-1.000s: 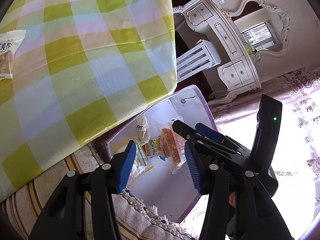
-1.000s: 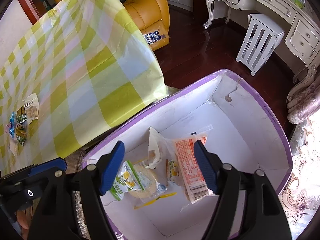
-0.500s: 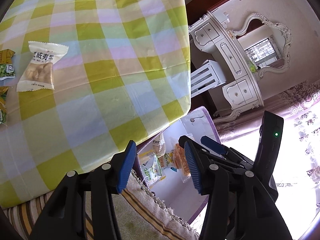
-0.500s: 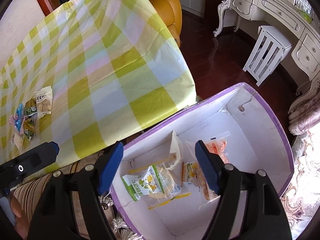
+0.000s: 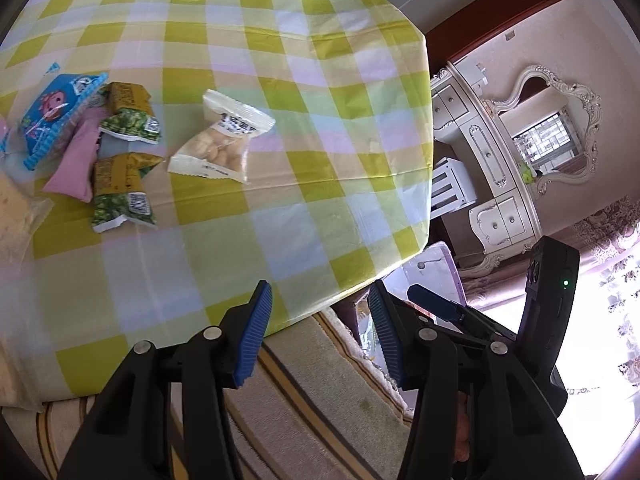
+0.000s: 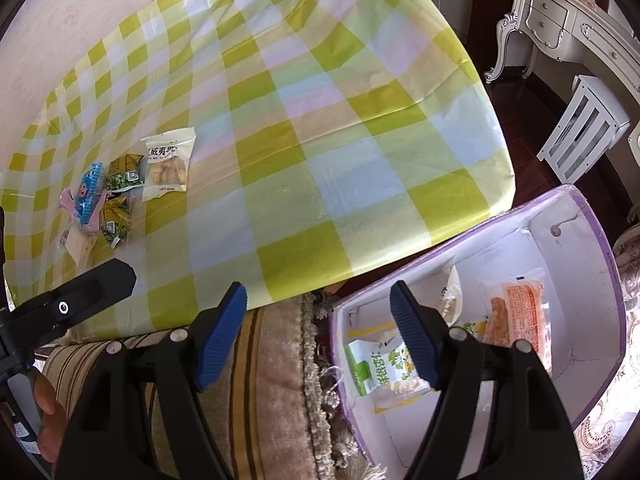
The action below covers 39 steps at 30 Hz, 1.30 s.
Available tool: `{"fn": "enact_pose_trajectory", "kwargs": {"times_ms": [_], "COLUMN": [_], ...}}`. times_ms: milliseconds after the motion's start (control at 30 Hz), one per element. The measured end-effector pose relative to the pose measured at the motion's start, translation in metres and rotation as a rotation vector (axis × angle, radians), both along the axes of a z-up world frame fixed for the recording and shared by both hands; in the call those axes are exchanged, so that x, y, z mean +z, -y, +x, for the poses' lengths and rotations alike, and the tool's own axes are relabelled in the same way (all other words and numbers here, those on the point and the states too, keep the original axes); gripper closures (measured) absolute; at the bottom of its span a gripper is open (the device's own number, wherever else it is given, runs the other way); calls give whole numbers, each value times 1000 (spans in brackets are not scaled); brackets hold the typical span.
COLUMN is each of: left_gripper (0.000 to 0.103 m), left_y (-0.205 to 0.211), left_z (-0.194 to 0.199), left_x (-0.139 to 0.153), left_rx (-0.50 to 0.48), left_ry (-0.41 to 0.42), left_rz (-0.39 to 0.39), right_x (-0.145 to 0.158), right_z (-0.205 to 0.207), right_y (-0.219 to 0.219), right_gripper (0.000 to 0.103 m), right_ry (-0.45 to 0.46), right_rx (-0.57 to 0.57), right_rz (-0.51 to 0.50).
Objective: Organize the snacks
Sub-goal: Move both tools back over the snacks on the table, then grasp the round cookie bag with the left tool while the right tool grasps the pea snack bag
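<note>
Purple-rimmed and white inside, the box (image 6: 576, 208) serves as the landmark: a second ago it filled the middle of both views, whereas it is now pushed to the lower right edge of the right wrist view and is almost hidden behind the table corner in the left wrist view. Both cameras have been swung away from the box toward the table (image 5: 280, 160), so that the snack pile, barely seen before, is now in plain sight.

The left gripper (image 5: 320, 332) is held with its blue pads apart and nothing between them, above the table edge nearest the box. The right gripper (image 6: 320, 332) is likewise spread, wider, and empty, just beside the box's near wall.

Several packets are seen lying inside the box, among them a green-and-white packet (image 6: 380, 368) and an orange packet (image 6: 516, 312). Far from the box, across the table, a white packet of pale round pieces (image 5: 220, 140) is laid flat, and beyond it a cluster is gathered: a blue packet (image 5: 56, 112), a pink packet (image 5: 76, 160) and green pea packets (image 5: 120, 196), touching or overlapping.

The table is covered with a yellow-green checked cloth. A striped fringed fabric (image 6: 272, 380) is seen between table and box. Past the box, a white slatted stool (image 6: 580, 128), an ornate cream dresser (image 5: 480, 160) with a mirror (image 5: 548, 128), and dark wooden flooring are visible.
</note>
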<state>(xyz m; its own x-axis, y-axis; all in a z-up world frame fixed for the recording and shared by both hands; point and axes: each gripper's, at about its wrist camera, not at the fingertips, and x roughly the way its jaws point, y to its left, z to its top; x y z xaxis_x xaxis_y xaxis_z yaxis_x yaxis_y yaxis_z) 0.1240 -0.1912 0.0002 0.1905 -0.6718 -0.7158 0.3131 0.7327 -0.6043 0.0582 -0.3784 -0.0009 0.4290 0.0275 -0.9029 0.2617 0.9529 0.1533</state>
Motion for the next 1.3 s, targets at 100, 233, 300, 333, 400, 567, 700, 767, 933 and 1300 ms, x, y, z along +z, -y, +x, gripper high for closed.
{"fn": "enact_pose_trajectory", "kwargs": {"times_ms": [100, 233, 300, 333, 400, 567, 700, 767, 933, 1300], "left_gripper": [53, 52, 47, 46, 45, 33, 16, 13, 11, 8], "left_y": [-23, -53, -69, -76, -91, -132, -163, -176, -188, -186], "left_z": [-1, -2, -4, -5, -8, -22, -35, -39, -40, -21], "left_x": [0, -1, 0, 0, -1, 1, 8, 9, -1, -34], "left_rx": [47, 100, 123, 134, 152, 232, 333, 370, 376, 360], "left_ry": [1, -10, -13, -12, -15, -27, -17, -26, -79, -167], "left_rz": [7, 19, 21, 26, 46, 107, 182, 222, 320, 470], "right_x": [2, 6, 6, 6, 6, 8, 9, 9, 10, 13], "right_z": [4, 8, 10, 11, 13, 20, 24, 26, 31, 51], "right_y": [-9, -19, -21, -22, -24, -34, -42, -44, -54, -93], "right_gripper": [29, 29, 29, 29, 29, 29, 27, 27, 27, 26], "right_ry": [6, 14, 16, 16, 18, 29, 36, 39, 47, 60], "right_rx": [16, 43, 51, 55, 60, 84, 104, 111, 141, 242], "right_rz": [4, -3, -1, 1, 4, 16, 25, 29, 34, 41]}}
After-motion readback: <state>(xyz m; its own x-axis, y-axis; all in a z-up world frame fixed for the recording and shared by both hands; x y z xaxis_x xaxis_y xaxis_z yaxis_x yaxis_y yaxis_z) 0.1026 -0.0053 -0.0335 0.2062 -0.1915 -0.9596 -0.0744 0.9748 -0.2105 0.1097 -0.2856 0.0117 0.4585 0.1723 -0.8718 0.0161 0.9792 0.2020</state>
